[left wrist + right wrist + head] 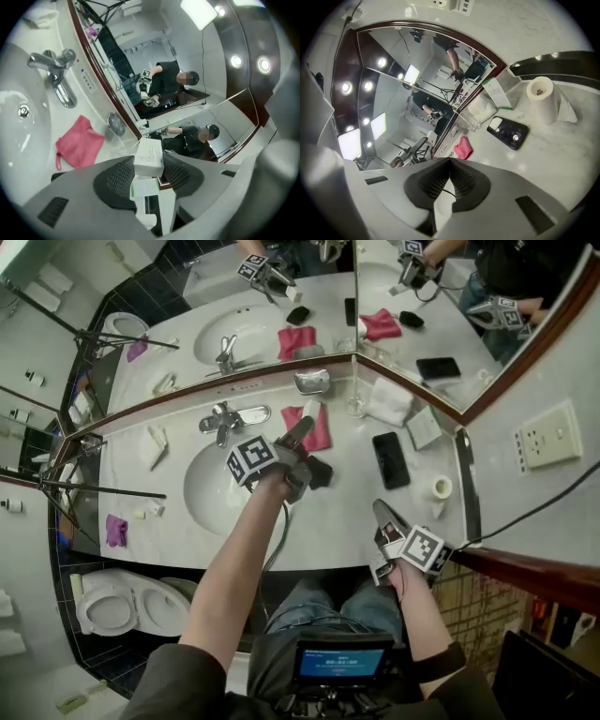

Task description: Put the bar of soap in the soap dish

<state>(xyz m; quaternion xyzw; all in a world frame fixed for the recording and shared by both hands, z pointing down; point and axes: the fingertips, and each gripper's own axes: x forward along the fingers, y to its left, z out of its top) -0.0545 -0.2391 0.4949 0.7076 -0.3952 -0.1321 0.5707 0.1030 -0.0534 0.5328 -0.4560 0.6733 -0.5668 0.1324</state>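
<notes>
Soap bar (149, 157) lengthwise along left gripper (300, 434) jaws.

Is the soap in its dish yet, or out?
Out. The boxed soap sits clamped between the jaws of the left gripper, and the metal soap dish beyond it looks empty.

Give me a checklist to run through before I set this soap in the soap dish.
1. Soap box gripped by left claw: ok, pads press both sides.
2. Soap dish empty: ok, nothing visible inside.
3. Left claw above the dish: not ok, it is over the pink cloth, short of the dish.
4. Glass clear of the path: ok, it stands apart, right of the dish in the head view.
5. Right claw out of the way: ok, shut, empty, near the counter edge.
</notes>
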